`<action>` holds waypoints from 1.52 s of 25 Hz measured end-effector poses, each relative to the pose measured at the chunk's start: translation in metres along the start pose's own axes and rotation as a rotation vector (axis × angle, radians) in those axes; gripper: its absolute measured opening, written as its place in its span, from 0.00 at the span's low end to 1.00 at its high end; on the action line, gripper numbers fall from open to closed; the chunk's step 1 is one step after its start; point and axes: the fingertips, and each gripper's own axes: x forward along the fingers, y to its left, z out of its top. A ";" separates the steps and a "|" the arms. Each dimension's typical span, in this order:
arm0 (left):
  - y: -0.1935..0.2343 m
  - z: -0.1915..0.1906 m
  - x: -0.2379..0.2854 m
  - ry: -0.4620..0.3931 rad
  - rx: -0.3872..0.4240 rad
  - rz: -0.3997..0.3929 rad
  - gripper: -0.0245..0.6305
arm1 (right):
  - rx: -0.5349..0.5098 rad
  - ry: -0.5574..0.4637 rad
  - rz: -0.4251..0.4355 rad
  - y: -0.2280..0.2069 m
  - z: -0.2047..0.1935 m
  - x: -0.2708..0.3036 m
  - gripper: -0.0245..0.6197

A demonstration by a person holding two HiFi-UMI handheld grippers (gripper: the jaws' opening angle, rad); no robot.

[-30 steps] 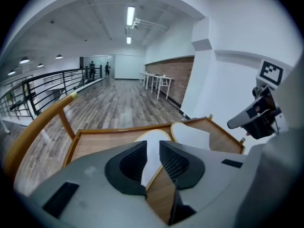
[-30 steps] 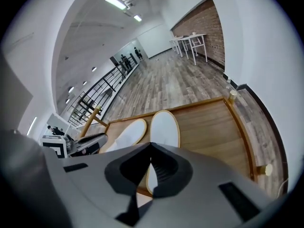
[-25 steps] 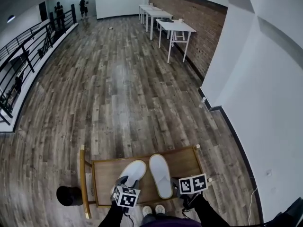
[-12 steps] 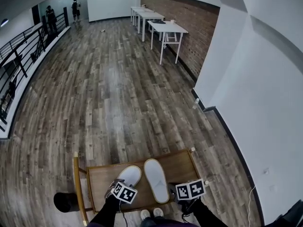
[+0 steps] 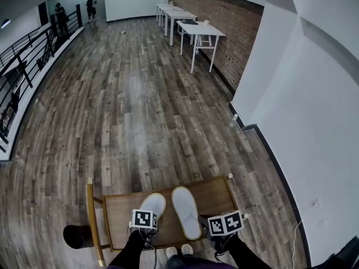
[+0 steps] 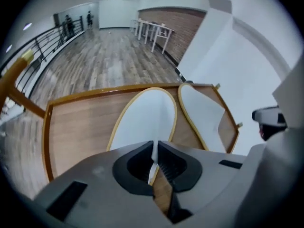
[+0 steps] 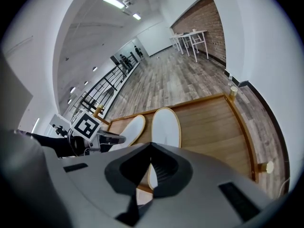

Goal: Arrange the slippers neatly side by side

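Observation:
Two white slippers with tan rims lie side by side on a low wooden table (image 5: 220,193). The left slipper (image 5: 152,204) leans slightly toward the right slipper (image 5: 186,210). My left gripper (image 5: 144,219) is at the left slipper's heel. In the left gripper view its jaws are closing, and the left gripper (image 6: 154,149) pinches the thin heel edge of the left slipper (image 6: 145,115). My right gripper (image 5: 225,223) hangs at the table's near right and is shut (image 7: 151,148). The right slipper's (image 7: 165,126) heel shows just under its jaws. Whether that heel is pinched is not visible.
The table has a raised rim (image 7: 240,127) and corner posts. A wooden rail (image 5: 91,217) and a black round object (image 5: 75,235) stand at its left. Plank floor runs ahead to white tables (image 5: 199,31). A white wall (image 5: 303,111) is at right and a railing (image 5: 25,66) at left.
The left gripper's marker cube has turned upright and settled at the left slipper's heel. The right gripper and both slippers stay where they were.

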 end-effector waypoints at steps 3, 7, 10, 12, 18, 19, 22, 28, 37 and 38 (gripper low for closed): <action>-0.005 0.003 -0.004 -0.046 -0.201 -0.061 0.06 | -0.016 0.004 0.006 0.004 0.001 0.003 0.04; -0.016 0.006 -0.006 -0.093 -0.321 -0.105 0.06 | -0.027 0.009 0.013 0.009 0.001 0.004 0.04; -0.022 0.005 -0.004 -0.104 -0.347 -0.103 0.06 | -0.034 0.016 0.016 0.011 0.000 0.006 0.04; -0.025 0.007 -0.003 -0.116 -0.375 -0.090 0.06 | -0.037 0.021 0.015 0.011 -0.002 0.005 0.04; -0.030 0.015 0.002 -0.161 -0.506 -0.102 0.06 | -0.040 0.034 0.016 0.011 -0.008 0.006 0.04; -0.031 0.016 0.003 -0.159 -0.511 -0.102 0.06 | -0.038 0.036 0.013 0.010 -0.009 0.005 0.04; -0.033 0.016 0.008 -0.141 -0.498 -0.096 0.06 | -0.035 0.036 0.010 0.008 -0.008 0.003 0.04; -0.032 0.012 0.015 -0.126 -0.547 -0.125 0.06 | -0.043 0.041 0.005 0.008 -0.008 0.004 0.04; -0.040 0.013 0.016 -0.151 -0.479 -0.173 0.06 | -0.052 0.047 0.004 0.007 -0.008 0.004 0.04; -0.041 0.013 0.015 -0.153 -0.478 -0.184 0.06 | -0.053 0.047 0.005 0.007 -0.008 0.004 0.04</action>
